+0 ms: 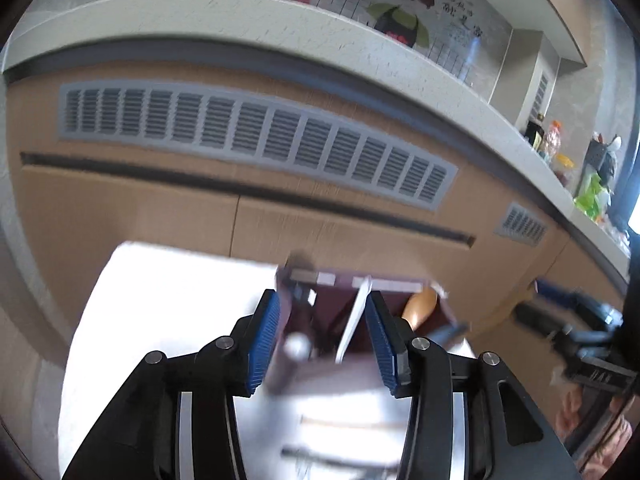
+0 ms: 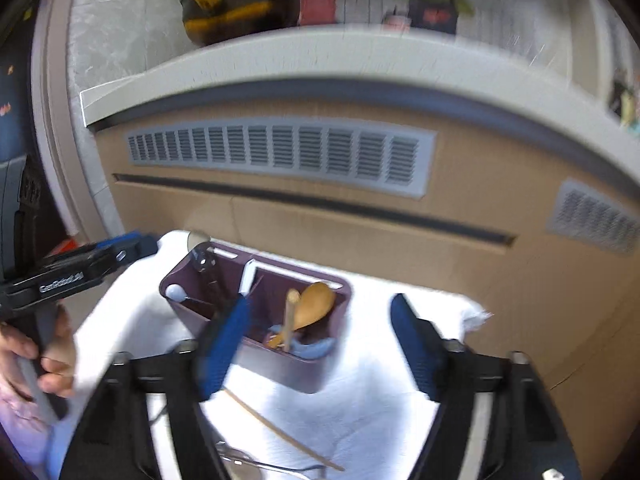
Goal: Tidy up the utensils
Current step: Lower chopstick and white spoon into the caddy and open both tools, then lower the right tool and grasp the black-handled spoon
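Note:
A purple utensil holder (image 2: pixel 304 368) with compartments stands on a white cloth (image 2: pixel 360 400). In it are a wooden spoon (image 2: pixel 316 302), a wooden stick (image 2: pixel 289 316), a flat white utensil (image 2: pixel 247 276) and a metal spoon (image 2: pixel 199 250). A chopstick (image 2: pixel 280 428) and a metal utensil (image 2: pixel 272 465) lie on the cloth nearer to me. My right gripper (image 2: pixel 320 306) is open above the cloth in front of the holder, with nothing held. My left gripper (image 1: pixel 322 300) is open over the holder (image 1: pixel 332 312). The white utensil (image 1: pixel 356 320) leans beside its right pad, not gripped.
Behind the cloth rises a tan cabinet front (image 2: pixel 360 232) with grey vent grilles (image 2: pixel 280 152) under a pale countertop (image 1: pixel 280 28). A dark pan with a yellow handle (image 2: pixel 224 4) sits on the counter, with bottles (image 1: pixel 552 140) far right. A hand (image 2: pixel 48 356) holds the left gripper (image 2: pixel 120 250).

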`<state>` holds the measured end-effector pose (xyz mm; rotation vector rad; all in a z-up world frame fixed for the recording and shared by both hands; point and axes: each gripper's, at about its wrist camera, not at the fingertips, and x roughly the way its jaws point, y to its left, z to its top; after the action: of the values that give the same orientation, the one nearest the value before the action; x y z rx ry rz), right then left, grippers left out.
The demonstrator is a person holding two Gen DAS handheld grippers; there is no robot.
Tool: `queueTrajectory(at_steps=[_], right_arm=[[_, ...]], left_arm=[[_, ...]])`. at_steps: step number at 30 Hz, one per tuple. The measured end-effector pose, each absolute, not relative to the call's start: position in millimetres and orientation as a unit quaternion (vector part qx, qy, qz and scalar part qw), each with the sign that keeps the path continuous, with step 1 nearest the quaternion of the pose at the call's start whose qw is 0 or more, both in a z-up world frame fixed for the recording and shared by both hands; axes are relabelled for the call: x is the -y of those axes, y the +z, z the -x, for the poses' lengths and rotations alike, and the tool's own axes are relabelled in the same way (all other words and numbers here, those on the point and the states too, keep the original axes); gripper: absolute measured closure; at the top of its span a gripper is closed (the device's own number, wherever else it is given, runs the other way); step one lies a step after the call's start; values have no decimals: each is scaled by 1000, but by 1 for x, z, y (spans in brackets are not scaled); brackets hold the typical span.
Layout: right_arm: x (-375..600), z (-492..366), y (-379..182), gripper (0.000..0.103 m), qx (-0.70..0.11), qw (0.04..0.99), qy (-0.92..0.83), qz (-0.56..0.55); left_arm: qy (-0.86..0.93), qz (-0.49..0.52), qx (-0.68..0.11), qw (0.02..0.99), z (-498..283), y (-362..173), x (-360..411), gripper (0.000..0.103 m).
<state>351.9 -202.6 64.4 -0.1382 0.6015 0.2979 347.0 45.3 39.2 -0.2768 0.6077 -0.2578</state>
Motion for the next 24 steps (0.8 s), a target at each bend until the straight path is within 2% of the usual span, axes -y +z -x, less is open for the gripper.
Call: queueTrajectory(at_steps=[1, 5, 6, 10, 15, 19, 21, 24], right_arm=[[205, -342, 66, 22, -283, 946, 136, 76], [212, -314, 70, 2, -261, 954, 120, 91], [213, -305, 69, 0, -254, 955, 117, 95], [209, -277, 50, 0, -259, 948, 131, 132], [192, -282, -9, 0, -363, 902, 171, 161], [180, -299, -45, 1, -412, 874, 212, 144], [172, -310, -51, 10, -423, 862, 245, 132], [163, -331, -54, 14, -425, 860, 244, 142]], left_arm=[[-125, 133, -305, 935, -341, 35, -46, 51], [-118, 118, -342, 925, -314, 12, -48, 48], [-117, 114, -355, 920, -308, 4, -48, 47], [-115, 88, -398, 906, -285, -24, -45, 45], [-107, 36, -436, 893, -258, -50, -34, 41], [-97, 31, -453, 886, -242, -64, -32, 40], [-100, 42, -458, 882, -236, -66, -35, 40], [-97, 49, -463, 880, -231, -67, -38, 40]])
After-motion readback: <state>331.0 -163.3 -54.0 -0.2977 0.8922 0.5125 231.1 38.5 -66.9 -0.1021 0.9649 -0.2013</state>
